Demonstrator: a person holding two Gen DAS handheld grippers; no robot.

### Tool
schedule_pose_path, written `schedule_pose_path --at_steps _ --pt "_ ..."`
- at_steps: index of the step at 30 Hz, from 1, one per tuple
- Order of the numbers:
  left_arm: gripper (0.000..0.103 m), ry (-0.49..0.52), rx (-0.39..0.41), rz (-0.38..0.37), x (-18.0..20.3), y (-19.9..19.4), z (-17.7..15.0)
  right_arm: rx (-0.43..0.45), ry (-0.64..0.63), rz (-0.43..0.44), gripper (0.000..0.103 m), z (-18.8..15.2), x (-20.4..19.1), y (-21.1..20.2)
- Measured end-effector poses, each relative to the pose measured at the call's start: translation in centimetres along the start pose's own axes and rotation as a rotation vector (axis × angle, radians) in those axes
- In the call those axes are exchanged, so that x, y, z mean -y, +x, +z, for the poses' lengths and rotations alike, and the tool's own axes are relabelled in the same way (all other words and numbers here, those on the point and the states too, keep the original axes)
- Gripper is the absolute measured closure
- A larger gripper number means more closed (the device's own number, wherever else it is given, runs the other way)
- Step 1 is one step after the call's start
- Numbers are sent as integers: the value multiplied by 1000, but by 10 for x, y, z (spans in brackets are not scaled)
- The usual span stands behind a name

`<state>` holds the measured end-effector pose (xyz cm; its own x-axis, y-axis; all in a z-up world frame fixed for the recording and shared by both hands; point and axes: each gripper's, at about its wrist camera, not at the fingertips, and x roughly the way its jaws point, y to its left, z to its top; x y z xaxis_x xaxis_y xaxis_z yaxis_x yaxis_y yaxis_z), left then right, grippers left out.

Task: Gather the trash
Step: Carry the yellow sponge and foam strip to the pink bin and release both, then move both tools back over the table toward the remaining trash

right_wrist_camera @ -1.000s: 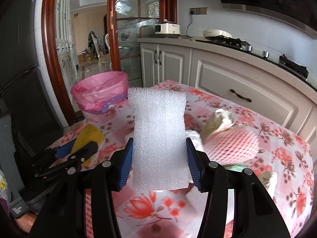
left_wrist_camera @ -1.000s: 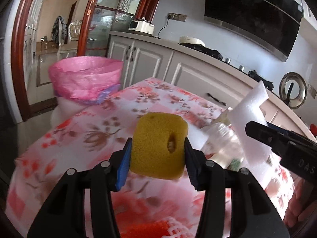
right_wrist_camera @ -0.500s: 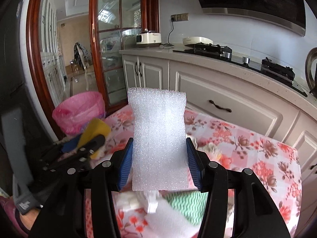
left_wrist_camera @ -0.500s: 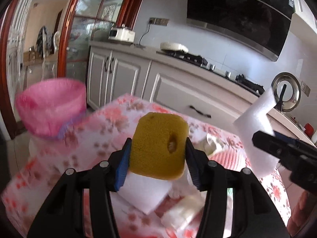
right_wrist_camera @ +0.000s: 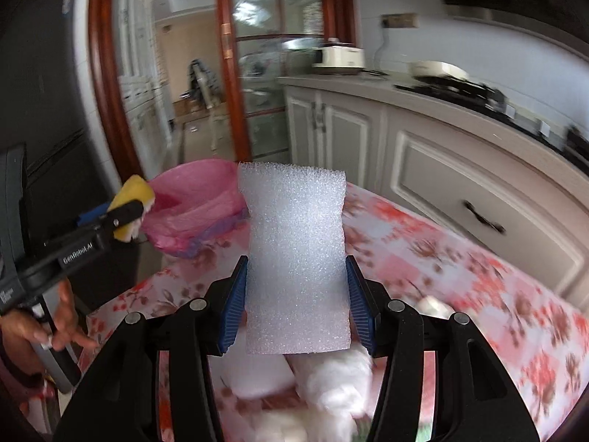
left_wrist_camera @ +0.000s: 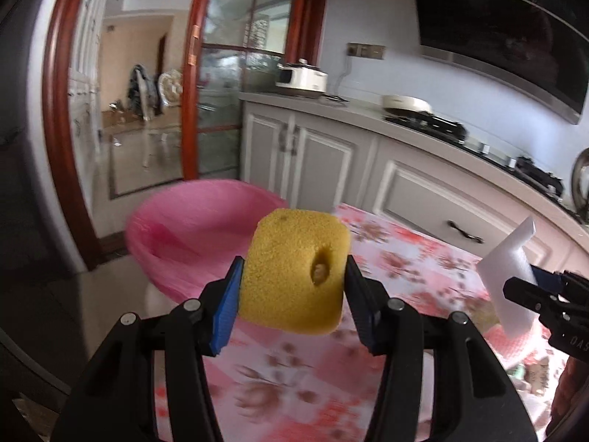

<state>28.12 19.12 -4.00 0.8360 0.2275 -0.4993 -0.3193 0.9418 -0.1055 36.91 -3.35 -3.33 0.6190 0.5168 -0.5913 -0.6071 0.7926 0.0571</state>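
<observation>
My left gripper [left_wrist_camera: 292,294] is shut on a yellow sponge [left_wrist_camera: 294,269] with a hole in it, held in the air close to the pink-lined trash bin [left_wrist_camera: 198,228]. My right gripper [right_wrist_camera: 294,294] is shut on a white foam sheet [right_wrist_camera: 296,258], upright above the flowered table. The right wrist view shows the left gripper [right_wrist_camera: 125,213] with the sponge [right_wrist_camera: 132,193] at the rim of the bin [right_wrist_camera: 198,202]. The left wrist view shows the foam sheet [left_wrist_camera: 511,272] and the right gripper at the far right.
The table [right_wrist_camera: 441,258] has a pink floral cloth and white scraps [right_wrist_camera: 331,372] lie on it below my right gripper. Grey kitchen cabinets [left_wrist_camera: 331,154] run behind the table. A red-framed glass door [right_wrist_camera: 235,73] stands beyond the bin.
Both grippers have swung left toward the bin. The bin is now larger and nearer in both views, and the sponge has reached its rim. Both grips are unchanged.
</observation>
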Motion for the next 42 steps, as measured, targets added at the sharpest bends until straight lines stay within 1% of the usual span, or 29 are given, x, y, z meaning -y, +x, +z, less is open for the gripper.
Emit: schedule_pose_path --at_steps 6,8,11,13,15,16,18,19,20,22,23,25,27,29,32,35,38,40,42 --pt "50 31 42 146 -44 19 36 -2 -86 124 53 48 -40 57" --pt "49 39 53 179 -55 27 46 4 -114 154 53 64 -55 75" --pt "48 54 39 228 -75 51 56 6 -143 191 53 86 -76 106" --pt "44 36 24 243 -92 67 60 0 -158 211 53 97 -89 128" --pt "38 22 13 244 -106 83 64 -12 -166 229 53 107 -98 146" --pt "36 24 9 239 -110 87 66 -15 -165 253 53 115 -104 159" --pt "26 36 10 218 -118 99 70 -19 -172 270 53 124 -111 177" --pt "24 35 13 215 -121 103 72 -21 -177 270 53 128 -113 186" --pt "21 25 13 205 -126 109 74 -22 -182 276 51 131 -116 195" --pt "21 -6 6 205 -136 118 76 -35 -183 308 37 135 -120 211" --pt "21 -24 5 210 -142 121 77 -43 -178 316 27 137 -121 219" --pt "21 -67 8 224 -153 122 75 -39 -170 319 26 139 -121 225" --pt "21 -83 11 235 -159 119 73 -37 -162 323 26 140 -119 223" --pt "19 -77 11 251 -159 112 69 -23 -162 321 26 141 -115 218" --pt "13 -52 18 261 -152 98 64 -2 -164 286 26 138 -102 191" --pt "9 -20 37 261 -132 75 54 2 -127 239 26 131 -80 156" --pt "5 -15 41 216 -107 52 40 5 -91 173 26 113 -56 113" --pt "5 0 26 164 -85 36 27 2 -61 132 25 96 -39 85" --pt "5 10 3 114 -64 22 13 0 -27 84 24 73 -21 50"
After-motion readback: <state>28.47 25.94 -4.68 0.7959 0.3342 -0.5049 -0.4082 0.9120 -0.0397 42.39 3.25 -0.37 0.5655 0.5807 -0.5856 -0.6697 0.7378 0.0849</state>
